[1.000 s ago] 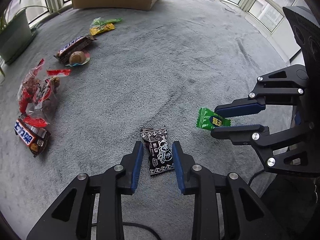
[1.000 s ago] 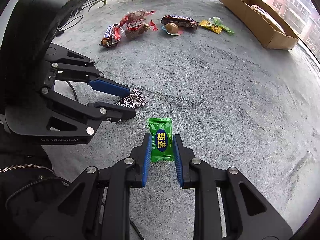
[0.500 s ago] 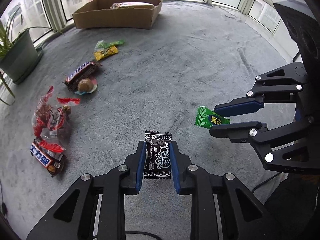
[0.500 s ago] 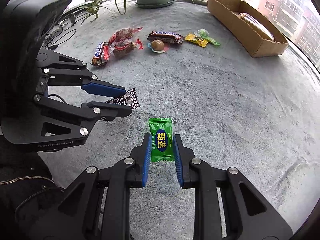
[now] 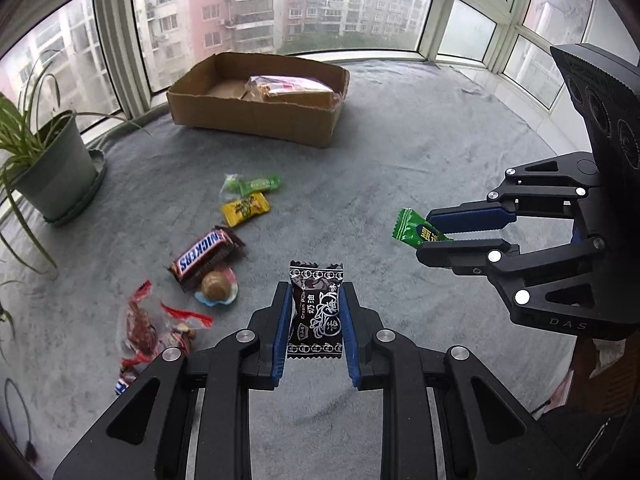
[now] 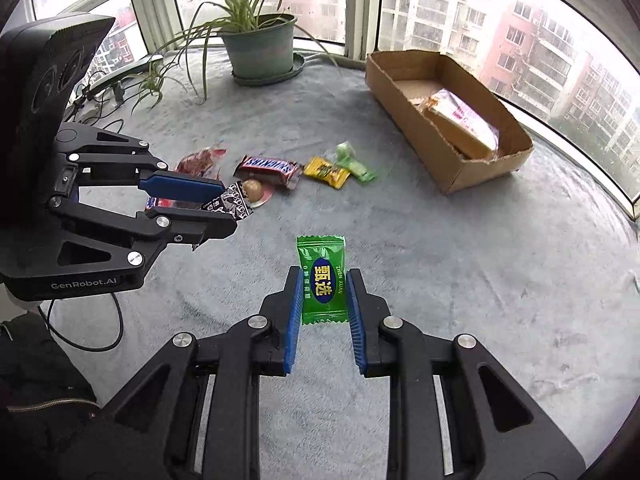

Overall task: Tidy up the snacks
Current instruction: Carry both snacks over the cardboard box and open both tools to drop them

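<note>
My left gripper (image 5: 315, 300) is shut on a black candy packet (image 5: 316, 312), held above the grey carpet. My right gripper (image 6: 323, 284) is shut on a green candy packet (image 6: 322, 280), also lifted off the floor. In the left wrist view the right gripper (image 5: 430, 231) appears at the right with the green candy packet (image 5: 410, 232) sticking out of it. In the right wrist view the left gripper (image 6: 224, 208) appears at the left holding the black candy packet (image 6: 231, 202). An open cardboard box (image 5: 256, 118) with a wrapped pack inside sits by the windows; the cardboard box (image 6: 416, 128) lies far right in the right wrist view.
On the carpet lie a Snickers bar (image 5: 206, 254), a yellow packet (image 5: 245, 209), a green packet (image 5: 252, 184), a round brown candy (image 5: 216, 286) and red-wrapped snacks (image 5: 152, 328). A potted plant (image 5: 52, 172) stands at the left by the windows. Cables (image 6: 100, 114) run along the carpet's edge.
The left gripper closed on the black candy packet and lifted it. Both grippers have risen and tilted up, so the box and the windows have come into view.
</note>
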A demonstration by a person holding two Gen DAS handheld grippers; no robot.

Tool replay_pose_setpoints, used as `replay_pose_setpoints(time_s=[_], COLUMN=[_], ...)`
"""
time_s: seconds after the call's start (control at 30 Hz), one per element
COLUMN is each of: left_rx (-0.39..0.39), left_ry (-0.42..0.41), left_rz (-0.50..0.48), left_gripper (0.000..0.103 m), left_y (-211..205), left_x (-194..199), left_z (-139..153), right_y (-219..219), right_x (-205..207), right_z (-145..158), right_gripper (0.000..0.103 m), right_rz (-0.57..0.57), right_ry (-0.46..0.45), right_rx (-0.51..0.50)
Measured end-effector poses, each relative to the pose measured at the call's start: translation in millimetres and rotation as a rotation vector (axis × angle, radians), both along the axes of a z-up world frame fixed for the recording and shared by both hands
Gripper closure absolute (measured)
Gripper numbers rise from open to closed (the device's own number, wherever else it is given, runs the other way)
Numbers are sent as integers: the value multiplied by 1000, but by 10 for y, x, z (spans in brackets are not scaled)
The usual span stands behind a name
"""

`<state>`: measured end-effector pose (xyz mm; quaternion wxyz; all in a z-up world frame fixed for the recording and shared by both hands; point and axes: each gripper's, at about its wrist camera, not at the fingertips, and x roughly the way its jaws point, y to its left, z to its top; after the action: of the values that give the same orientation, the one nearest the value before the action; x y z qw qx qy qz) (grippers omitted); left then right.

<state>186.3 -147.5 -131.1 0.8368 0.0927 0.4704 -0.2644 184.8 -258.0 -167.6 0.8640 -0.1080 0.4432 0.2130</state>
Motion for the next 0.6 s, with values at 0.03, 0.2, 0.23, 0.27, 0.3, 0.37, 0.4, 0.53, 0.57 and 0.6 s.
replay_pose_setpoints(time_s=[0.03,0.2,0.23,0.27,0.3,0.37,0.4,0.53,0.57,0.6], left_rx=[-6,-38,-42,-47,-54,-70,-78,-106,-109,-115], left_ry=[-7,-28,-33,-40,-45,-57,-63,-76,-81,-82], left_rz=[5,38,44,50,57,70,77,109,121,131], left_gripper=[81,81,81,81,81,81,81,81,81,81], left_y=[0,-8,-17,-25,-33,-48,-58,-99,-110,-120], left_x=[56,377,447,512,584,712,784,1072,1144,1222], left_z=[34,162,190,216,245,303,330,404,411,417], right_y=[-26,-163,-196,-232,-268,-341,-376,-509,-544,-574], right_x=[61,395,469,541,614,758,830,1138,1210,1291], right_z=[43,224,258,289,318,367,382,422,413,399], right_gripper=[81,81,81,81,81,81,81,81,81,81], right_rz=[-6,-40,-48,-57,-66,-85,-94,-127,-137,-144], right_ry=[-8,-48,-56,-63,-70,-83,-89,-102,-104,-101], right_rx=[3,17,21,25,27,30,29,19,14,14])
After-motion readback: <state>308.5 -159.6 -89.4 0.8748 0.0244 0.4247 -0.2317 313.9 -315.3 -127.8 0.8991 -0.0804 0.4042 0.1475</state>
